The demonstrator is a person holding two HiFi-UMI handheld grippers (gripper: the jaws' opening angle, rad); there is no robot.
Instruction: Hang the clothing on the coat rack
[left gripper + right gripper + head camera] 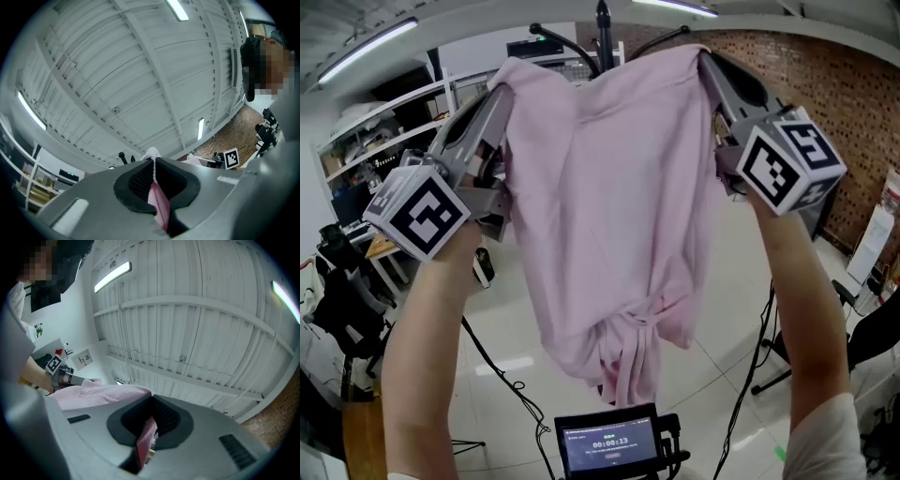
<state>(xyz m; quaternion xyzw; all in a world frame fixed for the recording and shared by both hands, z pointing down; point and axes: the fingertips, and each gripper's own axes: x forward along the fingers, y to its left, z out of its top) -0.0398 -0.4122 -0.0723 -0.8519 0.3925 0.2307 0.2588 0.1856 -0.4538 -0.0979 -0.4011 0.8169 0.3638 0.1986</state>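
So the person is holding the pink garment (609,206) up high with both grippers, spreading it out like a sheet right in front of the coat rack (602,23), whose black hooks are poking out just above the top edge of the cloth. The left gripper (500,92) is pinching the top left corner, jaws clamped together with a strip of pink fabric squeezed between the pads; that's showing plainly in the left gripper view. The right gripper (706,64) is doing the same at the top right corner, jaws closed tight on a fold of the cloth. Both are pointing upward. The top edge is stretching between the two grippers, and I honestly can't tell whether it's touching a hook. The rest of the garment is hanging down between the two forearms, bunching into a knotty clump at the bottom, just above a small screen (609,448) sitting at the bottom edge of the head view. A brick wall (853,112) is running along the right, shelves (384,131) are standing off to the left, and a white ribbed ceiling (117,70) is filling both gripper views.
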